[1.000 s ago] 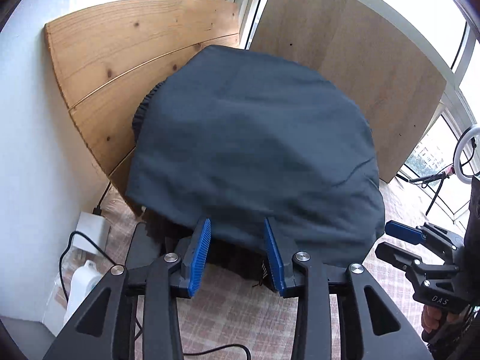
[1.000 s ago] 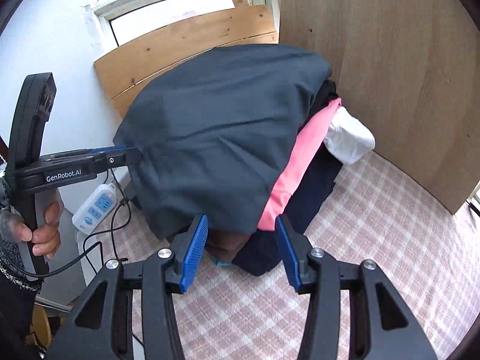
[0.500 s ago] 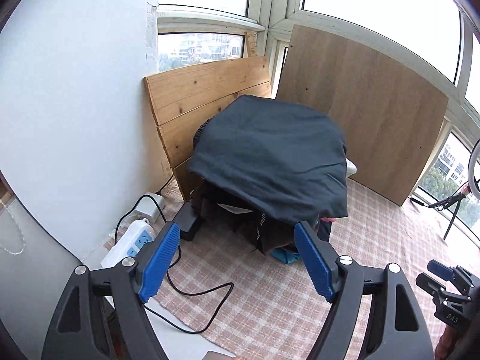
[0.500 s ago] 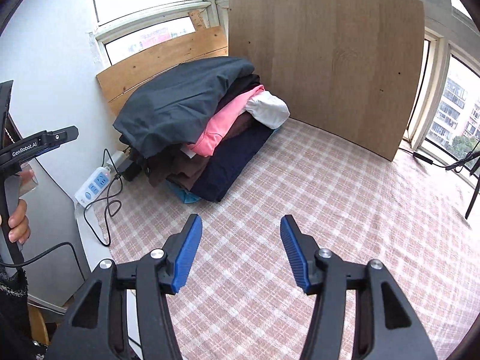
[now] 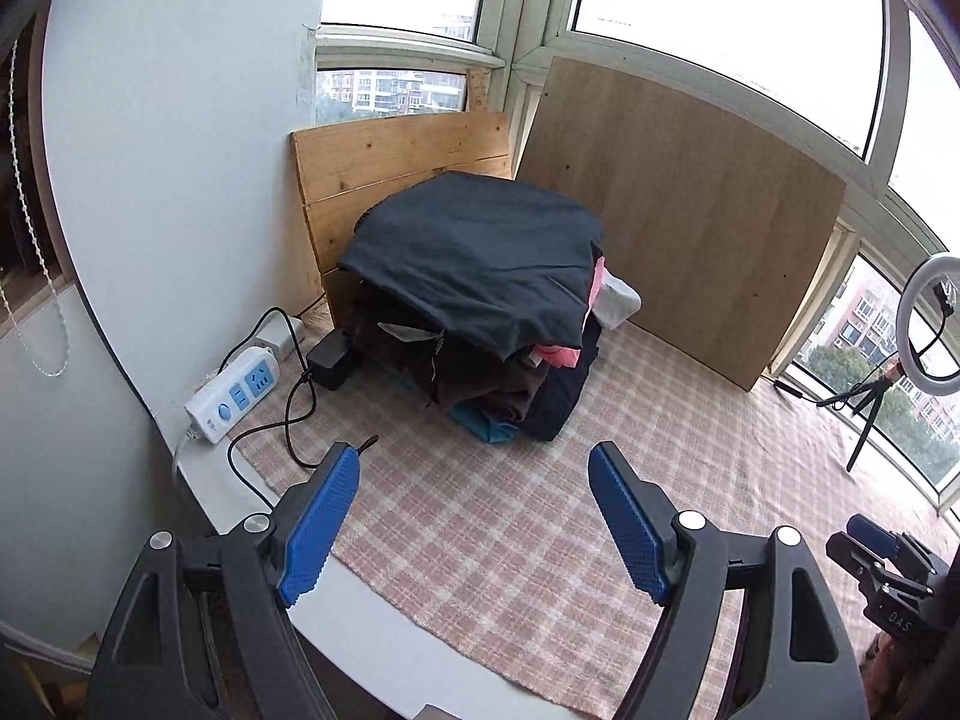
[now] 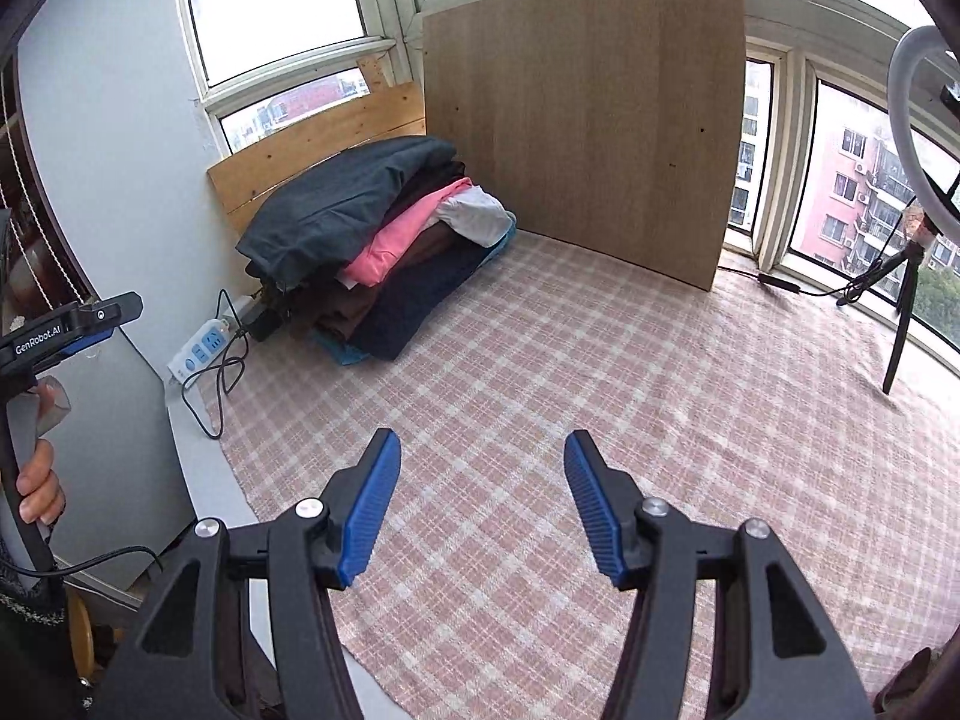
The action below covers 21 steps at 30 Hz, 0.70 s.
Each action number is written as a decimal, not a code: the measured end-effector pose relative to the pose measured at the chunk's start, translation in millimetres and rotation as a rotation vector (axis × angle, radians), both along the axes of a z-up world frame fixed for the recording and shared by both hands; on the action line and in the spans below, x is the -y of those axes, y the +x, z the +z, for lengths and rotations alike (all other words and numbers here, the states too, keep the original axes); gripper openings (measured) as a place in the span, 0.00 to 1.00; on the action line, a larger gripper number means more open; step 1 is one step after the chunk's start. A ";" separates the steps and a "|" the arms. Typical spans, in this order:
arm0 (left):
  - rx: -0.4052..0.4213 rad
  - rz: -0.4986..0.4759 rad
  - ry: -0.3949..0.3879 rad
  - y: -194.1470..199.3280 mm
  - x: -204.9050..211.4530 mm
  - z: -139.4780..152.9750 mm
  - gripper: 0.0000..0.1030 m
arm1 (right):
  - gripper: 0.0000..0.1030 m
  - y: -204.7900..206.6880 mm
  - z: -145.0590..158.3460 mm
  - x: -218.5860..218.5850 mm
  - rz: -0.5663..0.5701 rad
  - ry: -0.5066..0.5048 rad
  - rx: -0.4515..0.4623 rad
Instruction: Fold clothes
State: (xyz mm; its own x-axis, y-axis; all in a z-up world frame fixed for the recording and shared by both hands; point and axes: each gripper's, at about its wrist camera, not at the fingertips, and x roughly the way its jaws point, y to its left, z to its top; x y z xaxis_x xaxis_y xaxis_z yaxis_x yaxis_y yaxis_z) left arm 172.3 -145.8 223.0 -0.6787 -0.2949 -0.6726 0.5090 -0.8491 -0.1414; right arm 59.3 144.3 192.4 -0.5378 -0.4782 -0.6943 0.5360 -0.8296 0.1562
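A stack of folded clothes (image 5: 492, 324) sits in the far left corner of the table, which is covered by a pink-and-white checked cloth (image 6: 540, 396). The stack rests against a pale pine plank board (image 5: 384, 156) on its left and stands just beside a large upright brown wooden panel (image 6: 588, 120) behind it. A dark grey folded garment (image 5: 474, 252) lies on top, draped over the front edge of the stack; under it show a pink garment (image 6: 390, 240), a white garment (image 6: 477, 216), brown pieces and a navy garment (image 6: 414, 306), with a bit of teal fabric at the bottom. A white power strip with blue sockets (image 5: 234, 393) and a black cable lie on the table just left of the stack. The left gripper (image 5: 474, 516) hangs above the checked cloth, near the table's front edge, its blue-padded jaws spread wide and holding nothing. The right gripper (image 6: 483, 498) is likewise over bare cloth, well apart from the stack, jaws spread and empty. A ring light on a small tripod (image 6: 918, 192) stands by the windows at the right.
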 end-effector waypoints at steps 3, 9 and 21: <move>0.009 0.013 -0.022 7.0 -14.6 0.4 0.75 | 0.55 1.4 -5.9 -10.3 0.010 -0.020 0.016; 0.000 0.045 -0.022 18.9 -28.0 5.4 0.75 | 0.55 2.0 -9.4 -15.6 0.055 -0.019 0.018; 0.016 0.098 -0.022 26.4 -34.7 7.8 0.75 | 0.56 -4.6 -12.7 -17.3 0.108 -0.045 0.029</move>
State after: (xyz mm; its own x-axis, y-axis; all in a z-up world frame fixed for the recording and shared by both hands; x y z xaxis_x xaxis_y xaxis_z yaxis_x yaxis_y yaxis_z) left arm 198.6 -111.1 230.7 -0.6354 -0.3739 -0.6757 0.5915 -0.7981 -0.1147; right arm 54.7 161.6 179.7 -0.4619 -0.5631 -0.6852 0.6163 -0.7594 0.2087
